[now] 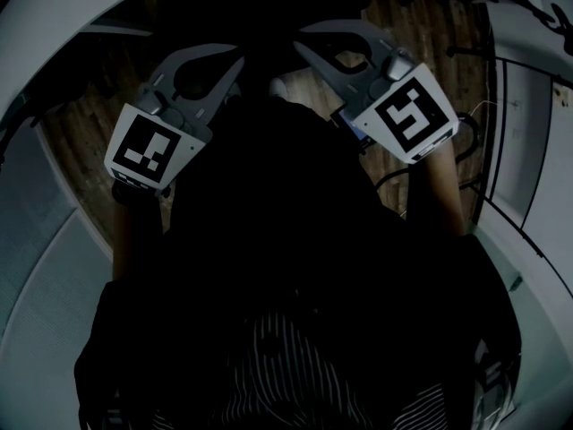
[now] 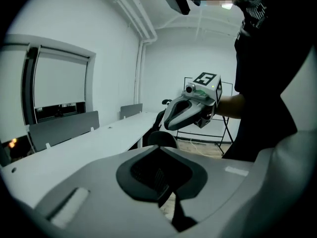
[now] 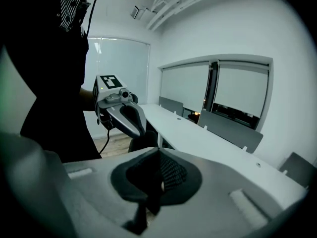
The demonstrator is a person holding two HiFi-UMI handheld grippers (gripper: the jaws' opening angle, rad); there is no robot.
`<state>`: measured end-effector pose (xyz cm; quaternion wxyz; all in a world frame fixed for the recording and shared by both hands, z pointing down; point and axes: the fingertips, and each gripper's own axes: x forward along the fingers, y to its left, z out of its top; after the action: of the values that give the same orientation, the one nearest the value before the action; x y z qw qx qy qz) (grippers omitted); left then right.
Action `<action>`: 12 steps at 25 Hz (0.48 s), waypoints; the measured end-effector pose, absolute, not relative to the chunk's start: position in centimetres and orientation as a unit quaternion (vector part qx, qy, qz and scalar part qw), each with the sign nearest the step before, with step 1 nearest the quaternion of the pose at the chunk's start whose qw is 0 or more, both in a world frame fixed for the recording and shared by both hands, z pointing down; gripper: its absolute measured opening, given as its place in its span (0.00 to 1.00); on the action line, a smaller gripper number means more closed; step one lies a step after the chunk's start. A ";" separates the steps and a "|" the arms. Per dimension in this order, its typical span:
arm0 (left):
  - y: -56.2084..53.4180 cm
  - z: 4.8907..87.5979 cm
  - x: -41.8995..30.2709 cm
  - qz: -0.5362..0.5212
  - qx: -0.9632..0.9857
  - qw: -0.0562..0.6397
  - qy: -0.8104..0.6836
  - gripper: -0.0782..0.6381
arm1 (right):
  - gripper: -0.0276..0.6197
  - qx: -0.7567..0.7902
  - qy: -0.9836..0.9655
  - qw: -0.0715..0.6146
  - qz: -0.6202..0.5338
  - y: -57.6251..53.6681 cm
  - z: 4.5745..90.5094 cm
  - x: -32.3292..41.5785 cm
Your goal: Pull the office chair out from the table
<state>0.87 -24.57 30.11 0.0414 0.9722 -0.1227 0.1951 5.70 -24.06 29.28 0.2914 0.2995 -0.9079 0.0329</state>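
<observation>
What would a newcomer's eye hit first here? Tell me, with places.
The pale left gripper and right gripper stand out at the top of the dark head view, jaws closed, tips near the black chair. In the gripper views, a long white table stretches away beside it.

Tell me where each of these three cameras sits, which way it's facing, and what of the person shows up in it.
Head view: on the person's head, looking steeply down at left gripper, right gripper, forearms, wooden floor.
Left gripper view: on that gripper, looking along jaws shut on the office chair's mesh toward a white table; the person's torso at right.
Right gripper view: same setup, facing back the other way; torso at left.
Shared: each gripper view shows the other gripper and the table.
</observation>
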 end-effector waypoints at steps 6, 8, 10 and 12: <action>-23.9 30.8 0.2 0.208 0.971 0.051 -0.104 0.32 | 0.05 0.293 -0.905 0.307 0.018 -24.5 29.4 4.3; -23.5 31.1 0.3 0.233 0.967 0.028 -0.095 0.40 | 0.11 0.277 -0.906 0.321 0.018 -24.2 30.1 4.2; -23.2 31.3 0.7 0.251 0.964 0.004 -0.087 0.44 | 0.15 0.266 -0.904 0.335 0.014 -24.2 30.7 4.4; -22.9 32.3 0.8 0.279 0.957 -0.023 -0.073 0.49 | 0.25 0.259 -0.903 0.343 0.014 -24.4 31.1 4.5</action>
<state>0.84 -22.89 32.31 -0.0231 0.9572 -0.0732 0.2791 4.47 -24.37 31.13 0.3431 0.2588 -0.9028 0.0143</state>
